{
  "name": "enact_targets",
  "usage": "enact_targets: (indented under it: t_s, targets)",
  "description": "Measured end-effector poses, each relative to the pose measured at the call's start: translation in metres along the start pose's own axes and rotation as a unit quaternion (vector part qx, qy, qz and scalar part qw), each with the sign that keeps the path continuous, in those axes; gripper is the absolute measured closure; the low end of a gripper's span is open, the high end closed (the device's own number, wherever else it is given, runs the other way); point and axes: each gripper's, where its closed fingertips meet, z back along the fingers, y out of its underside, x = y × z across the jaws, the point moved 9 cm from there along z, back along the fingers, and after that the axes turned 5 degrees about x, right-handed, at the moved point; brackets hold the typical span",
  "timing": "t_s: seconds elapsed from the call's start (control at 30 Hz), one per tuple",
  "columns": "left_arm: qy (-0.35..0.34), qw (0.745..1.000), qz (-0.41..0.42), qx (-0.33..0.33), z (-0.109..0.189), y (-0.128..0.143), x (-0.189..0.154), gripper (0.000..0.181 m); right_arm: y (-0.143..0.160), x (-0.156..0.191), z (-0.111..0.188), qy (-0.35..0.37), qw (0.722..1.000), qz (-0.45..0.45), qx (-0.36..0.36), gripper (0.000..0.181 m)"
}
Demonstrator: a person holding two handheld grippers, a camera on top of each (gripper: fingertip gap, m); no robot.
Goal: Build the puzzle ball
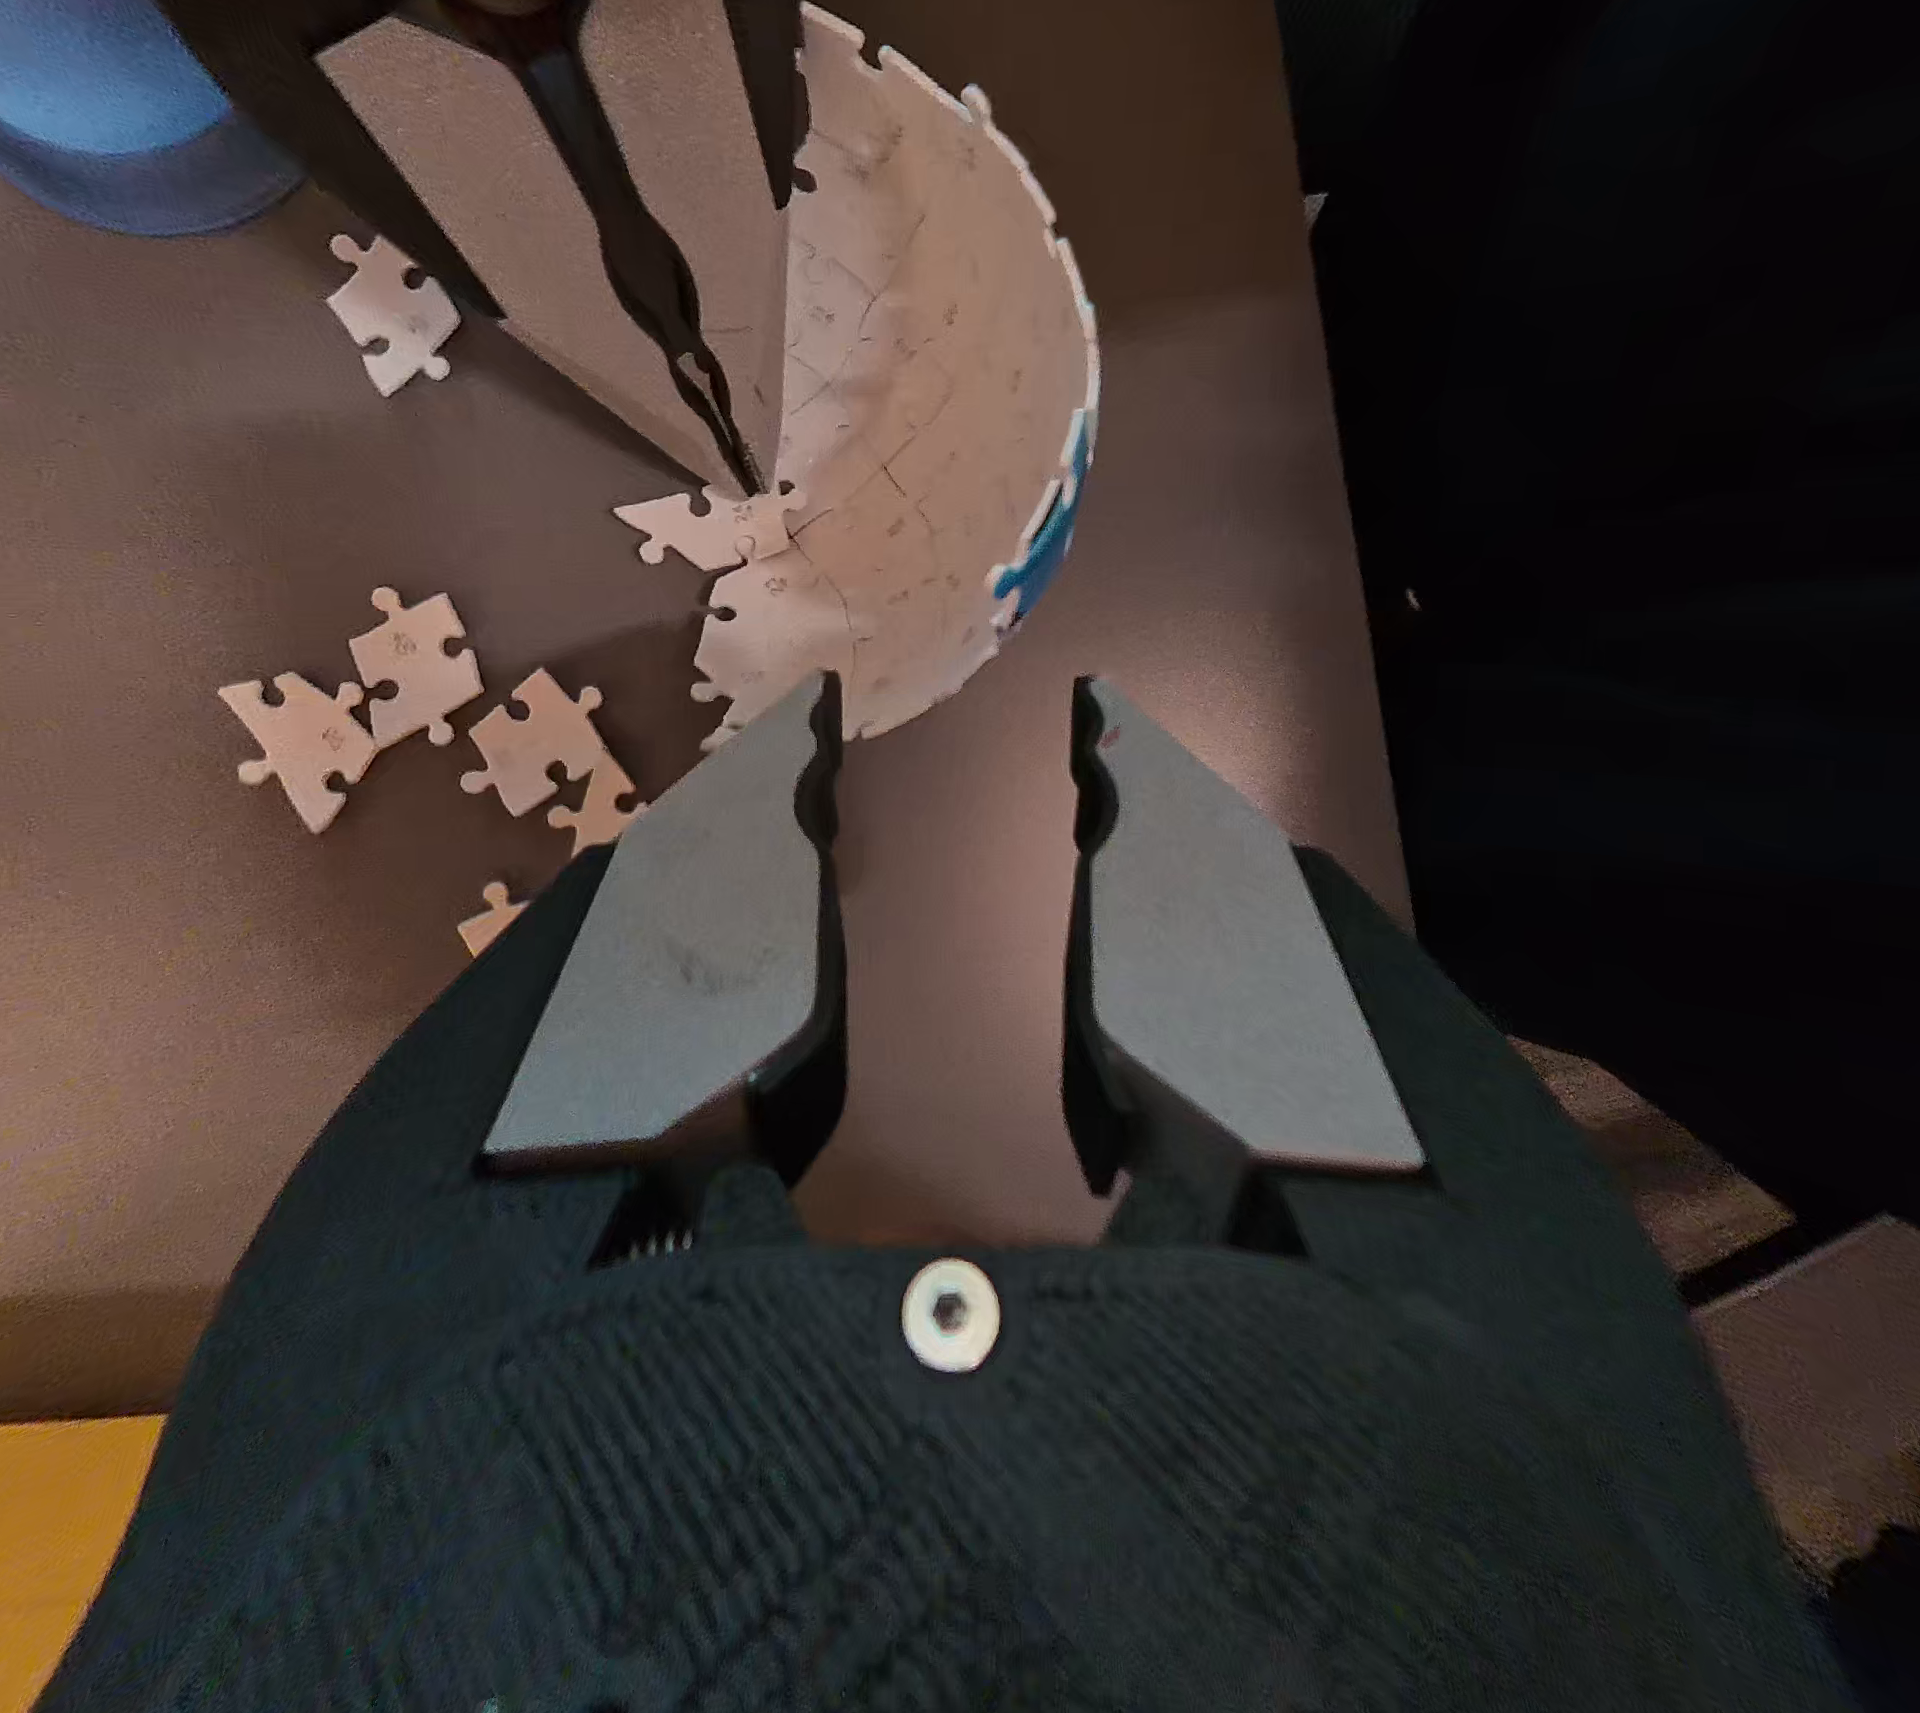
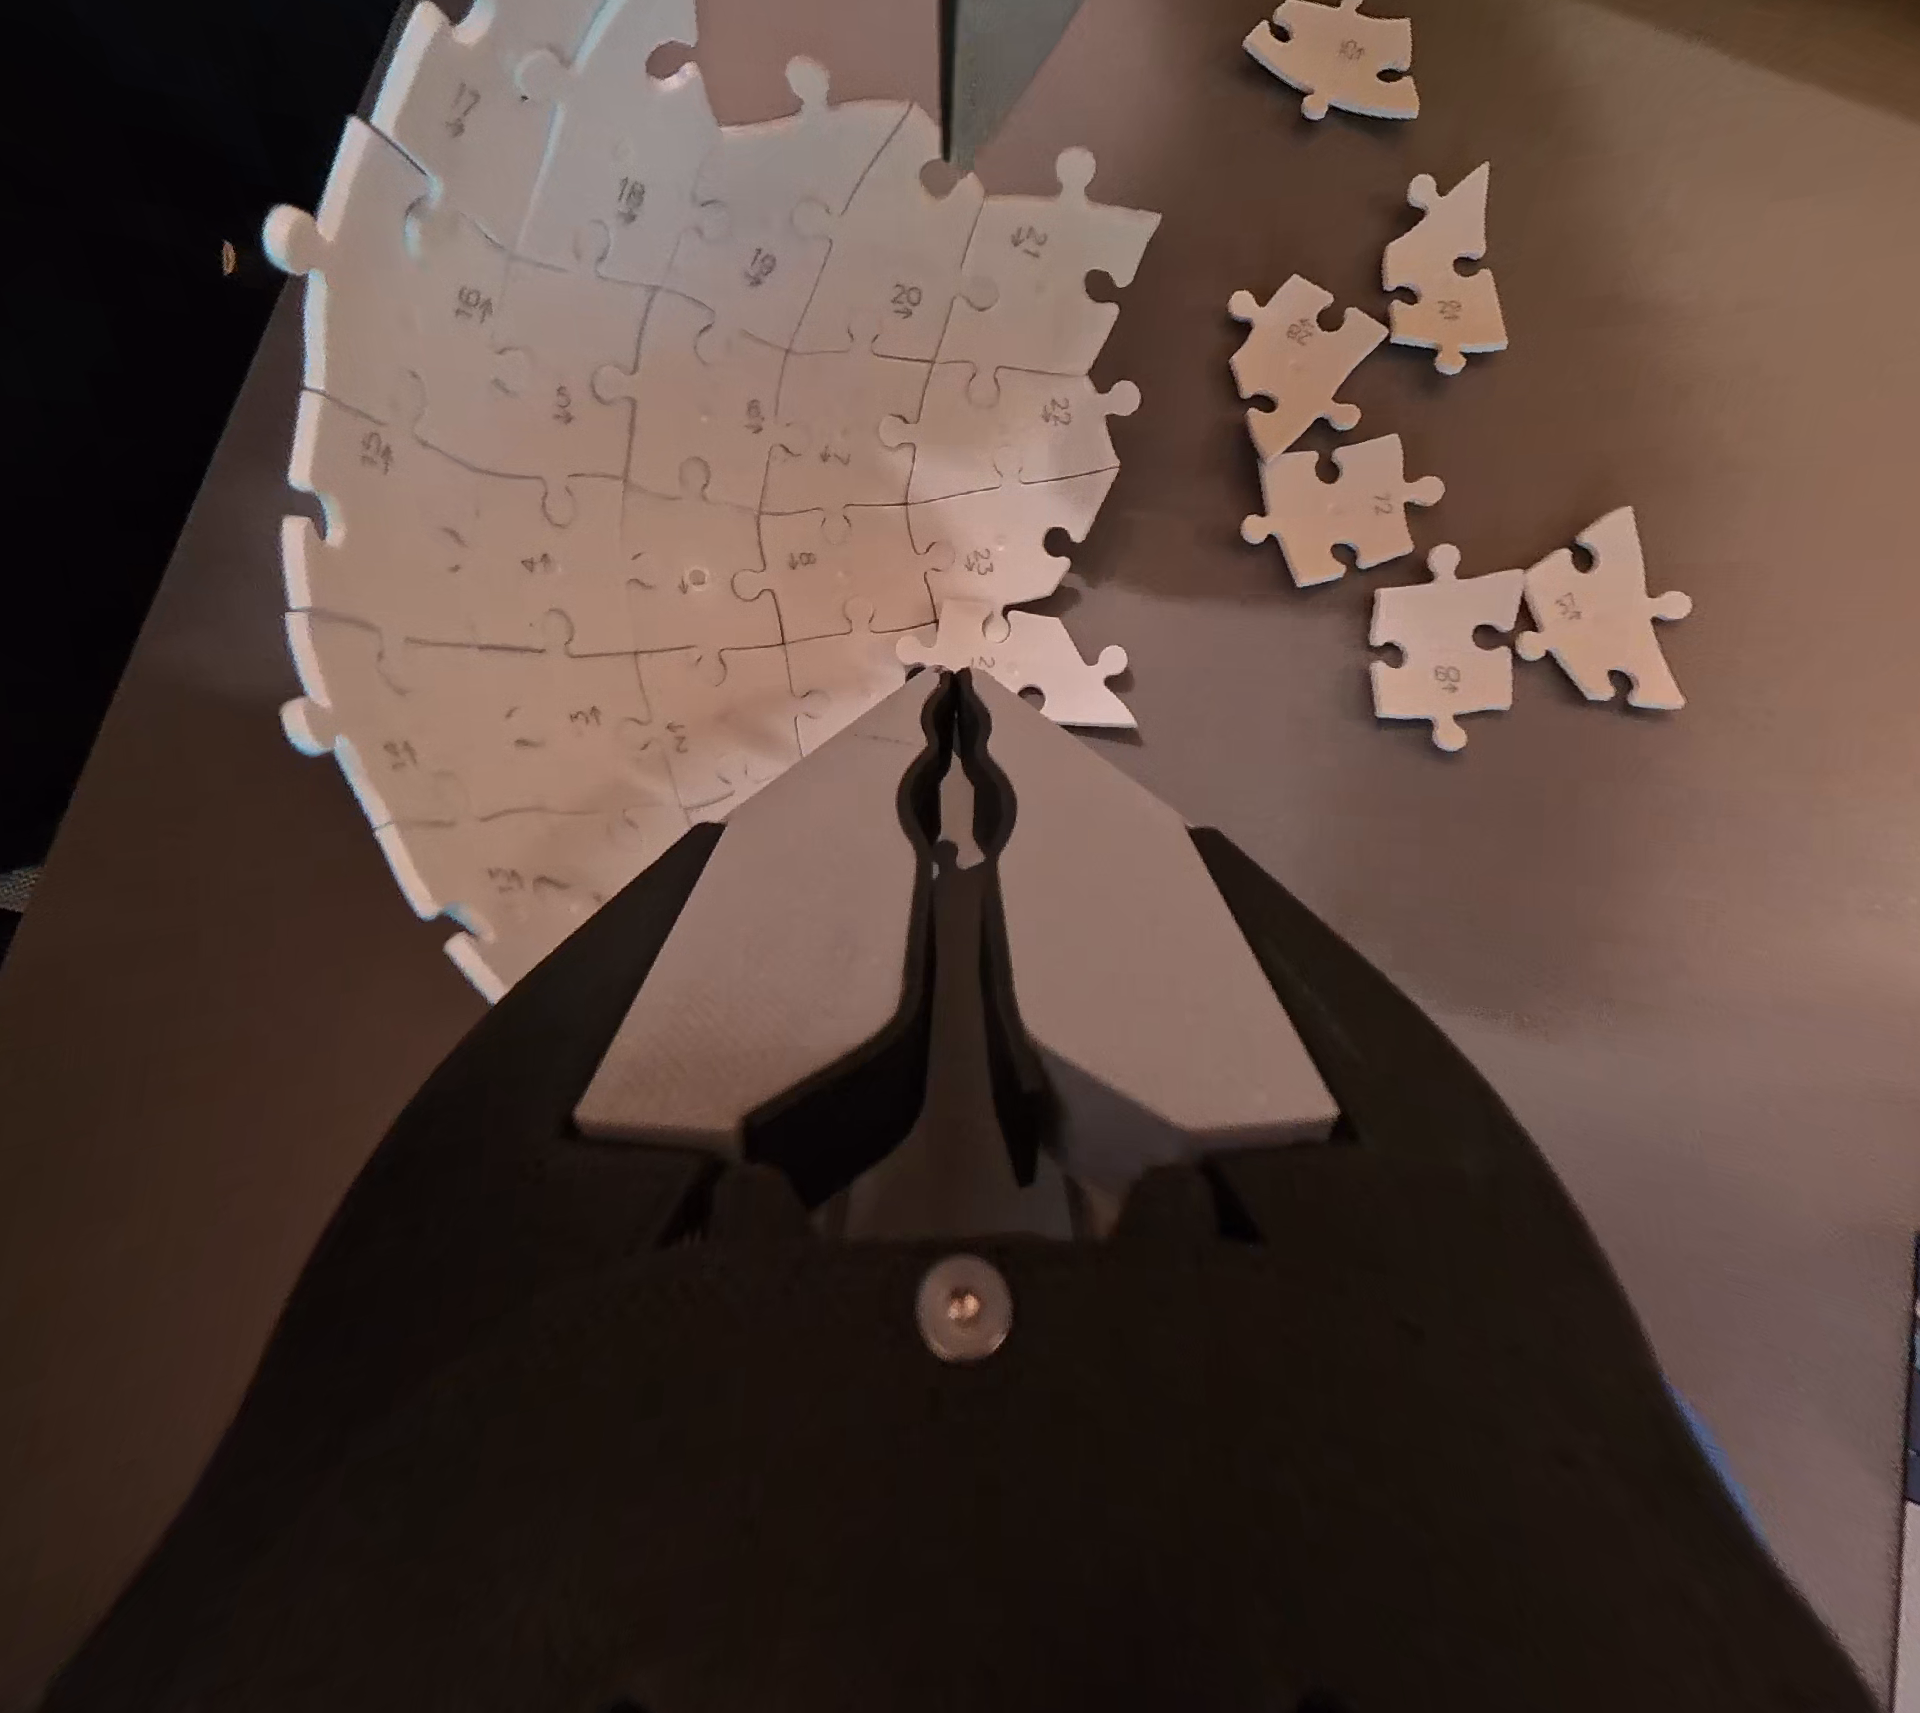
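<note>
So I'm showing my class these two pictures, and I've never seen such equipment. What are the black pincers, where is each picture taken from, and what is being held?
Each picture comes from a camera mounted on a hand-held two-finger gripper, looking along its fingers. A person holds one per hand. The left gripper is open and empty, next to the half-built puzzle ball, a curved white shell of joined pieces. The right gripper is shut on a puzzle piece at the shell's edge, apparently fitting it in. Loose pieces lie on the brown table.
</note>
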Motion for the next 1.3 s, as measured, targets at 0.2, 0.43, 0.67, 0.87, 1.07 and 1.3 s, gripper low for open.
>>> enact_targets:
  t_s: [0.2, 0.43, 0.67, 0.87, 1.07, 1.3]
  targets:
    - [-0.013, 0.998, -0.054, 0.027, -0.013, -0.002, -0.002, 0.141, 0.001, 0.000, 0.000, -0.005, 1.000, -0.002, -0.003, 0.181]
    - [0.023, 0.990, -0.124, 0.064, -0.018, -0.008, 0.006, 0.166, 0.002, -0.001, 0.000, -0.010, 1.000, -0.001, -0.007, 0.181]
    - [0.053, 0.978, -0.179, 0.097, -0.018, -0.010, 0.012, 0.173, 0.005, -0.002, 0.001, -0.016, 1.000, 0.022, -0.015, 0.181]
    - [0.080, 0.973, -0.189, 0.103, -0.016, -0.012, 0.021, 0.172, 0.003, -0.002, 0.002, -0.012, 0.997, 0.079, 0.000, 0.181]
    - [0.091, 0.974, -0.179, 0.103, -0.015, -0.010, 0.035, 0.169, 0.000, -0.002, 0.004, -0.007, 0.991, 0.127, 0.030, 0.181]
    - [0.096, 0.977, -0.163, 0.098, -0.015, -0.009, 0.046, 0.167, 0.001, -0.003, 0.007, -0.005, 0.985, 0.165, 0.042, 0.181]
